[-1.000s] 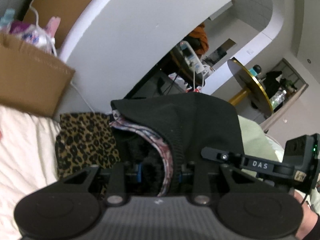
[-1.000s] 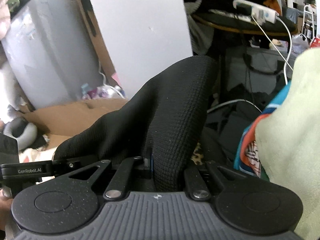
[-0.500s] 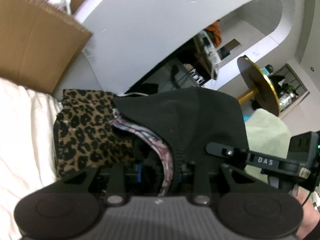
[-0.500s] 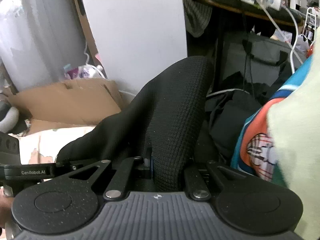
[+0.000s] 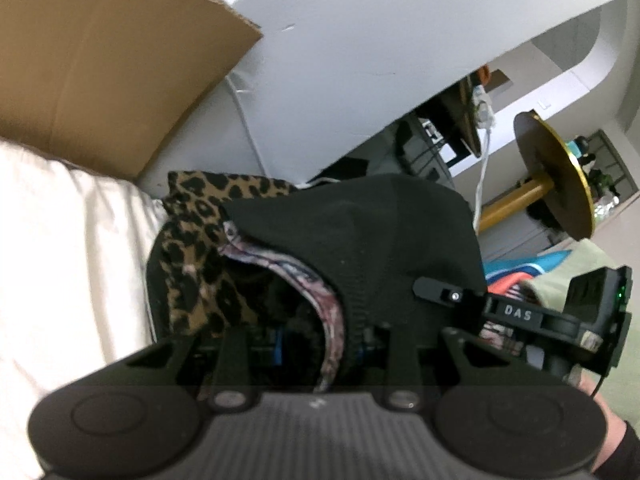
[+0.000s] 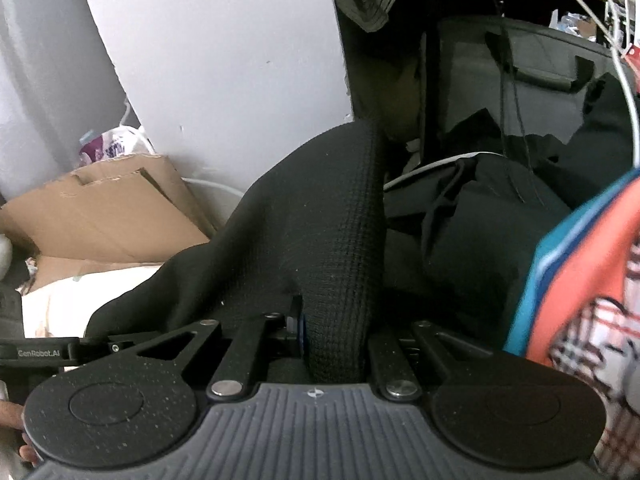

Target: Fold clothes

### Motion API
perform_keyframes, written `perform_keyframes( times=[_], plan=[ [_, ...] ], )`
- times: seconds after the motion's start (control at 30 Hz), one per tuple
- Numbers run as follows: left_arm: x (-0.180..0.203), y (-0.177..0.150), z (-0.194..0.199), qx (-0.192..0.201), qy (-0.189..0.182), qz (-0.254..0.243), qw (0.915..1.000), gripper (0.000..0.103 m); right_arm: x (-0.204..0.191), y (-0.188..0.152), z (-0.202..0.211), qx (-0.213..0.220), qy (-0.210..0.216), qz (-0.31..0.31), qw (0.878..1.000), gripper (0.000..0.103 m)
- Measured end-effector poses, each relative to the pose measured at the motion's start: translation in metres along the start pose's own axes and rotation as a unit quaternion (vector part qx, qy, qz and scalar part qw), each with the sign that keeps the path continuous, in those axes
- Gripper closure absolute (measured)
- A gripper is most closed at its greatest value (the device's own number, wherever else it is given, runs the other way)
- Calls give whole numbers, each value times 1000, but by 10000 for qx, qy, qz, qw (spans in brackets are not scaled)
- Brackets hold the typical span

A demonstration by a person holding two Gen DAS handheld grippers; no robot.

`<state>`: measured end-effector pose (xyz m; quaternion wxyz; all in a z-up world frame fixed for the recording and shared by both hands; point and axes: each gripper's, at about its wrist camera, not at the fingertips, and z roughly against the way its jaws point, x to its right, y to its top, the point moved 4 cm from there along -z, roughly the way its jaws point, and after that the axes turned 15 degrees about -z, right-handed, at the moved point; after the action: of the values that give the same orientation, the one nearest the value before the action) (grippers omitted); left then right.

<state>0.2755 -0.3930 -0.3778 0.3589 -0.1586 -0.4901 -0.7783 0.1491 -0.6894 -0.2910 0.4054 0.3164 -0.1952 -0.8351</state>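
A black knit garment (image 5: 360,240) with a pink patterned inner edge hangs bunched between my two grippers. My left gripper (image 5: 320,344) is shut on a thick fold of it, which hides the fingertips. In the right wrist view the same black garment (image 6: 320,240) rises as a ridge from my right gripper (image 6: 332,332), which is shut on a narrow pinch of it. The right gripper's body (image 5: 520,316) shows at the right of the left wrist view. A leopard-print cloth (image 5: 192,248) lies just behind the garment on white bedding (image 5: 60,260).
Cardboard (image 5: 100,60) leans beside a white panel (image 6: 220,60) behind the bedding. At the right are a pale green cloth (image 5: 592,260), an orange and blue printed cloth (image 6: 580,280), a black bag (image 6: 480,232) with cables, and a round gold table (image 5: 552,176).
Both grippers have sunk with the black garment held between them. The bedding, cardboard and leopard cloth now sit closer and larger. Neither grip has altered.
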Motion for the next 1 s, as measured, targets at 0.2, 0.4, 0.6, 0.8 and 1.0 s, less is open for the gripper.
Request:
perform_keyframes(
  times=[0.2,0.4,0.6,0.8,1.0],
  plan=[
    [-12,3,-10,68,130,87,9999,70,-3,11,-40,-162,-115,277,9994,93],
    [-28,1,-19,-3,186,375,9991,70,-3,8,-70,-271,-290,413,9984,91],
    [-32,1,-26,-22,212,286,9994,70,9,4,-90,-296,-462,327,9980,81],
    [-34,2,-32,-95,239,312,9992,70,20,8,-101,-172,-664,335,9971,68],
    [-38,-3,-32,-95,246,355,9990,69,28,14,-114,26,-863,335,9957,67]
  ],
)
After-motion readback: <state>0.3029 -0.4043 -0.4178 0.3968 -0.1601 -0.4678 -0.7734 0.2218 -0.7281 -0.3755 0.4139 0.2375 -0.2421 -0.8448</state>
